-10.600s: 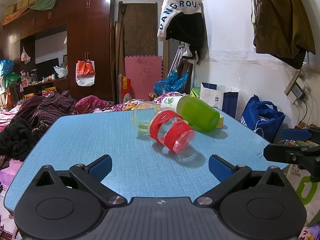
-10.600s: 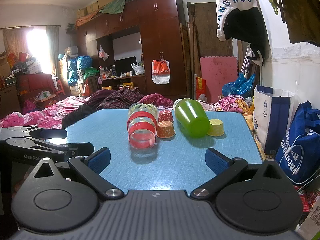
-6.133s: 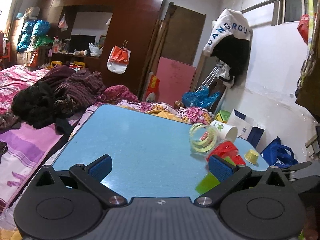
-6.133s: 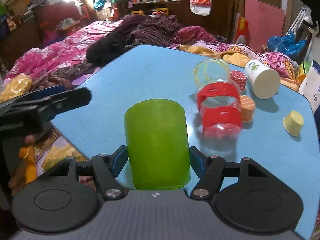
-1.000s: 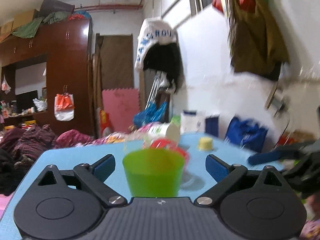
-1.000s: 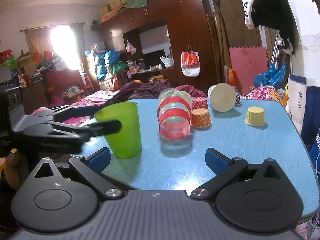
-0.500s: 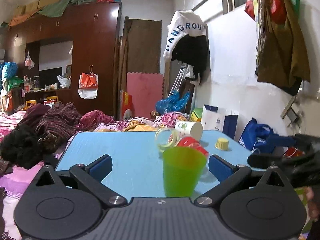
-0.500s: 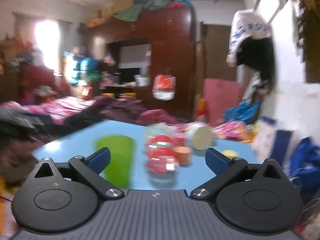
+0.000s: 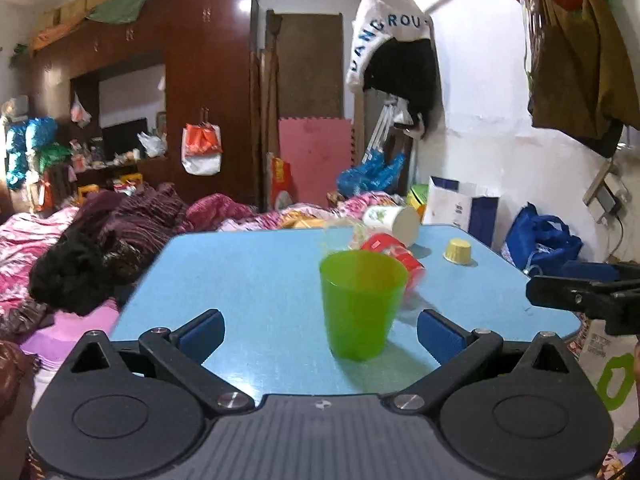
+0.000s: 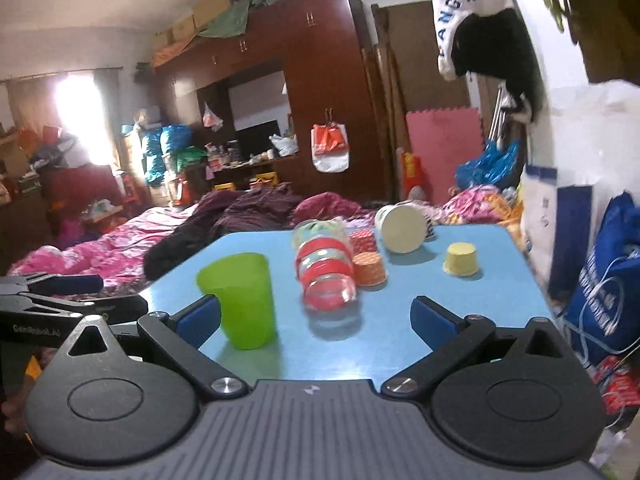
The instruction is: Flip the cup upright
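Observation:
The green cup (image 9: pixel 361 304) stands upright, mouth up, near the front edge of the blue table (image 9: pixel 248 272). In the right wrist view the green cup (image 10: pixel 242 300) stands at the table's front left. My left gripper (image 9: pixel 320 330) is open and empty, its jaws wide apart just in front of the cup. My right gripper (image 10: pixel 316 320) is open and empty, held back from the table edge. The right gripper's fingers (image 9: pixel 576 294) show at the right edge of the left wrist view.
A clear jar with red bands (image 10: pixel 326 270) lies on its side behind the cup. A white cup (image 10: pixel 402 228) lies on its side farther back. Small red (image 10: pixel 362 240), orange (image 10: pixel 371 268) and yellow (image 10: pixel 461 259) paper cups stand upside down. A bed with clothes lies left of the table.
Both grippers have drawn back from the table and steadied. The green cup stands upright in the same spot and nothing is held.

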Demonstrator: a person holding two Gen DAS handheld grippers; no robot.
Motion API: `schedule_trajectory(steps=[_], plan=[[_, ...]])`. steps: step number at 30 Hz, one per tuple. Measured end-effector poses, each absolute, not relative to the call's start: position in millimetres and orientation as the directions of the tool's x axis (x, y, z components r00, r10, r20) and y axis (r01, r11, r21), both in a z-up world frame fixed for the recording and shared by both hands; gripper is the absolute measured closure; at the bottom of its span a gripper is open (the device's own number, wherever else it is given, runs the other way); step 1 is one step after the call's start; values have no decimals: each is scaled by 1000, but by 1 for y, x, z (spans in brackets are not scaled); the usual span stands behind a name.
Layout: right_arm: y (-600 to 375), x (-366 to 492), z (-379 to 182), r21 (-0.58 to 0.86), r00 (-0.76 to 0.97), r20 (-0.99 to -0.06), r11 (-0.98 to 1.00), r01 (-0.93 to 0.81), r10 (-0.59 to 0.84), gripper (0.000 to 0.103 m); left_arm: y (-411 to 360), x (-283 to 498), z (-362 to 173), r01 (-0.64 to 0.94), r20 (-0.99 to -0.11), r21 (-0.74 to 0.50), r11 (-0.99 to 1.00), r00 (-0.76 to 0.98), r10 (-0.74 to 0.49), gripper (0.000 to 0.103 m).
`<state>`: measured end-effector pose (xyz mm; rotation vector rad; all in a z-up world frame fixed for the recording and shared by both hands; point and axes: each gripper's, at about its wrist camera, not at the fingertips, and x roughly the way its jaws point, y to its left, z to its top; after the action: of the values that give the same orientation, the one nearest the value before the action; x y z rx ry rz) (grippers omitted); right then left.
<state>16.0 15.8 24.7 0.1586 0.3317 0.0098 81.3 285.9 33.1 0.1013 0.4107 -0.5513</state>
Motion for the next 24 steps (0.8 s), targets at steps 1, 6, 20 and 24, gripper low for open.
schedule_trajectory(steps=[1, 6, 20, 24], plan=[[18, 17, 24, 147, 943, -331, 989, 14, 36, 1, 284, 84, 31, 529, -417, -14, 849, 768, -486, 0], [23, 23, 21, 103, 936, -352, 994, 27, 11, 1, 287, 92, 27, 518, -440, -19, 855, 764, -472, 0], [21, 24, 19, 110, 927, -375, 994, 22, 21, 1, 282, 96, 24, 510, -457, -20, 860, 761, -462, 0], [20, 24, 19, 115, 925, -378, 993, 15, 30, 1, 281, 96, 23, 512, -458, -19, 859, 759, -463, 0]])
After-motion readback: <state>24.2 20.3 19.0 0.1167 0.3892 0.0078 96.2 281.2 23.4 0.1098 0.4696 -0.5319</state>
